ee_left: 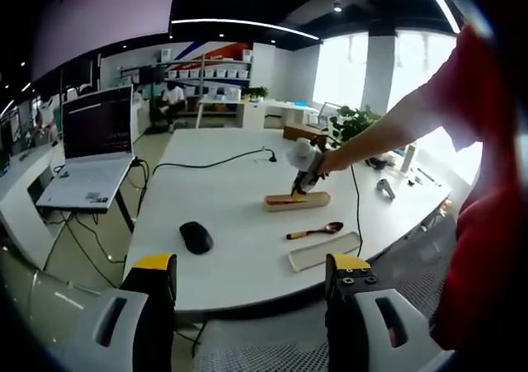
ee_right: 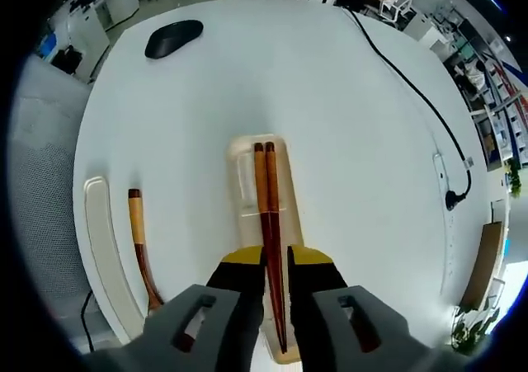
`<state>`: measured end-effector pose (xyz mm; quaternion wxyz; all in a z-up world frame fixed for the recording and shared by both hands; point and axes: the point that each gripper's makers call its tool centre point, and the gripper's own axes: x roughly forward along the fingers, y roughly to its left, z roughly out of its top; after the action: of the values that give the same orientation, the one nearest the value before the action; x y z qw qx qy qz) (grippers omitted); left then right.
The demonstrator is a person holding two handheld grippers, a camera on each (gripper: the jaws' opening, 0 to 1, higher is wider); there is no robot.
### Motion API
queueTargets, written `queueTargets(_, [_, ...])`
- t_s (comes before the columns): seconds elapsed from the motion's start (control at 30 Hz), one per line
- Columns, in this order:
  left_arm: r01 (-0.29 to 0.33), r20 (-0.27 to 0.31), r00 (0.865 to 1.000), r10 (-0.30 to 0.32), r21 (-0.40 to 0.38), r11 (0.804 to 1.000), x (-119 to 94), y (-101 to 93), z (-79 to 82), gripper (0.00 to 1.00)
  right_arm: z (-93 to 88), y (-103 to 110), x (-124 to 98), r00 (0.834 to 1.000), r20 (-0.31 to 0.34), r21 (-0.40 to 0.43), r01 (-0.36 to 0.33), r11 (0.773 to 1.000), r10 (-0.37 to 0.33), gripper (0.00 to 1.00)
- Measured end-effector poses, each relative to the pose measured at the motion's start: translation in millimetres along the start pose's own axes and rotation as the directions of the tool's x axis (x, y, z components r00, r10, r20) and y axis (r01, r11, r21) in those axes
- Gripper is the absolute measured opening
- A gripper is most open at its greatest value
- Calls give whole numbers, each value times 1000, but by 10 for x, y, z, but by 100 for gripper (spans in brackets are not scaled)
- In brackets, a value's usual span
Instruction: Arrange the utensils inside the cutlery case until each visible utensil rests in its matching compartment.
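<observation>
A pair of dark wooden chopsticks (ee_right: pixel 267 199) lies lengthwise in a slot of the beige cutlery case (ee_right: pixel 244 182). My right gripper (ee_right: pixel 276 261) is closed on their near part, its yellow-tipped jaws pressing from both sides. A wooden spoon (ee_right: pixel 139 244) lies on the table left of the case, beside the long pale lid (ee_right: pixel 101 252). In the left gripper view the case (ee_left: pixel 299 201), spoon (ee_left: pixel 315 230) and lid (ee_left: pixel 323 251) sit on the white table, with the right gripper (ee_left: pixel 302 167) in a person's hand right over the case. My left gripper (ee_left: pixel 252 277) hangs open in front of the table's near edge.
A black mouse (ee_left: pixel 196 237) lies at the table's near left, also the mouse (ee_right: pixel 173 38). A black cable (ee_left: pixel 206 164) crosses the far side. A laptop (ee_left: pixel 92 153) stands on a side desk to the left. A person's red sleeve (ee_left: pixel 487 182) is at the right.
</observation>
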<state>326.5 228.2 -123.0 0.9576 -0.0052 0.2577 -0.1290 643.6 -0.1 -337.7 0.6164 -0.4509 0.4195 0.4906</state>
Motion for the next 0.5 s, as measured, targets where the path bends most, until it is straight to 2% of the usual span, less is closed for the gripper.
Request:
queueTargets(0.07, [-22, 1, 1000, 22, -22, 1000, -2, 50, -34, 76, -12, 19, -19, 1000, 4, 23, -17, 1000, 17, 12])
queueTargets(0.17, [-31, 27, 999, 32, -40, 999, -13, 54, 7, 76, -19, -2, -73, 1000, 19, 14, 5, 1000, -5, 11])
queueTargets(0.27, [-30, 48, 998, 31, -21, 999, -48, 9, 66, 76, -43, 1, -119, 1000, 14, 18, 9, 1000, -10, 12])
queueTargets(0.5, [-36, 65, 997, 37, -29, 999, -129, 8, 74, 76, -46, 37, -189, 1000, 19, 11, 22, 1000, -22, 13])
